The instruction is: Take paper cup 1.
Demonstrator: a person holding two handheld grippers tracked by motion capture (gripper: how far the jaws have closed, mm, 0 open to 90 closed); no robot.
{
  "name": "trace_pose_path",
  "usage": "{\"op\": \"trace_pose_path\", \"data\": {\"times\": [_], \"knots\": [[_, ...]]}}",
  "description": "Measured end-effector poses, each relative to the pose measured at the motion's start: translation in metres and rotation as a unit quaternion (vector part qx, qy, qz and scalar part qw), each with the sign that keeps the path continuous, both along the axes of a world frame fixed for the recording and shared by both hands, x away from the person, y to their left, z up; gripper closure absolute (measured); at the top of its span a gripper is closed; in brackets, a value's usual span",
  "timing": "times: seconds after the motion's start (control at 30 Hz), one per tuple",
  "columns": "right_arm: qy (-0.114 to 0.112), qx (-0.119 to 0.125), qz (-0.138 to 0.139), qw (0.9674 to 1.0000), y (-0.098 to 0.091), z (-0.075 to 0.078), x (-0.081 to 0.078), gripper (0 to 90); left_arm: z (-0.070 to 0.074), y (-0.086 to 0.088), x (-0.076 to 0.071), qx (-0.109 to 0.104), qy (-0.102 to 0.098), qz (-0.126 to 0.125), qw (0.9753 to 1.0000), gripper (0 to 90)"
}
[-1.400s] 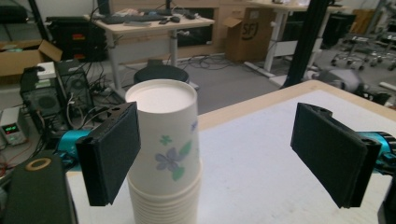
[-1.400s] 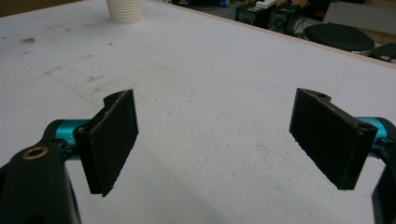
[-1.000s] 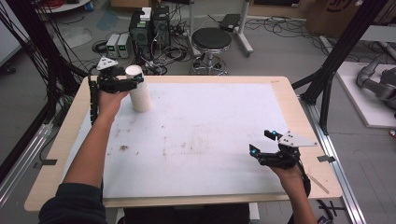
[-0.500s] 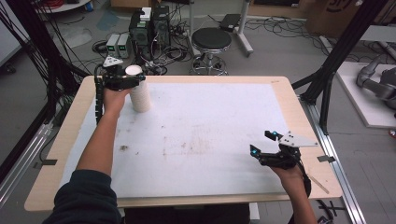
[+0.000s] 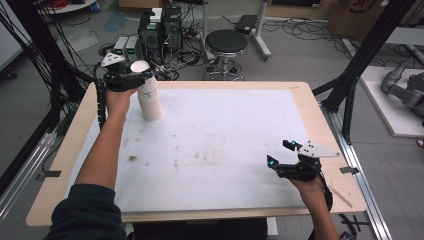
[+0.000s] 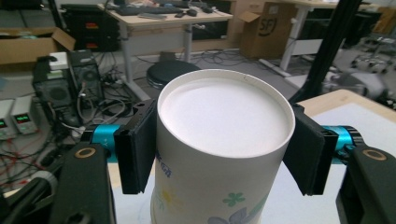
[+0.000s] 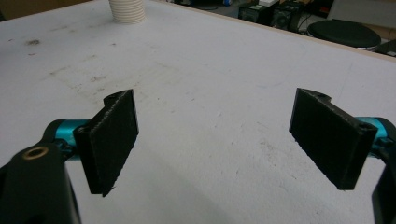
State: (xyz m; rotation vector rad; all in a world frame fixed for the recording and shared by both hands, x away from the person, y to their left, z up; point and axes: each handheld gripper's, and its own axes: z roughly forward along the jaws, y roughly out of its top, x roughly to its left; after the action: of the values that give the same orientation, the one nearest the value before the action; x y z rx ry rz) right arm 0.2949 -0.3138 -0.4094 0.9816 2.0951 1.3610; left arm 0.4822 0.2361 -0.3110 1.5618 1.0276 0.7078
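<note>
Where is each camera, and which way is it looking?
High view: above the person's side, looking forward and down on the table; both forearms and the left hand-held gripper and right hand-held gripper show.
Left gripper view: rides the left hand-held gripper, looking along its black jaws pressed on the stack of paper cups.
Right gripper view: rides the right hand-held gripper, looking across the table between wide-apart jaws.
Shared: all three show the stack of paper cups.
</note>
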Motion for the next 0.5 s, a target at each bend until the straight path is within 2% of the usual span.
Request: {"op": "trace_pose_path", "data": {"times": [0.03, 0.1, 0.13, 0.23, 0.5], "knots": [[-0.001, 0.0, 0.0, 1.0, 0.0, 0.0, 0.0, 16.0, 0.003, 0.001, -0.002, 0.0, -0.006, 0.0, 1.0, 34.0], [-0.001, 0.0, 0.0, 1.0, 0.0, 0.0, 0.0, 15.9, 0.013, 0.005, -0.009, -0.019, -0.024, -0.003, 0.9995, 34.5], [-0.001, 0.0, 0.0, 1.0, 0.0, 0.0, 0.0, 15.9, 0.013, 0.005, -0.009, -0.019, -0.024, -0.003, 0.9995, 34.6], [-0.001, 0.0, -0.001, 1.0, 0.0, 0.0, 0.0, 16.0, 0.025, 0.007, -0.018, -0.029, -0.044, -0.008, 0.9986, 35.0], [-0.004, -0.002, -0.001, 1.0, 0.0, 0.0, 0.0, 16.0, 0.052, 0.011, -0.043, -0.032, -0.094, -0.011, 0.995, 35.6]]}}
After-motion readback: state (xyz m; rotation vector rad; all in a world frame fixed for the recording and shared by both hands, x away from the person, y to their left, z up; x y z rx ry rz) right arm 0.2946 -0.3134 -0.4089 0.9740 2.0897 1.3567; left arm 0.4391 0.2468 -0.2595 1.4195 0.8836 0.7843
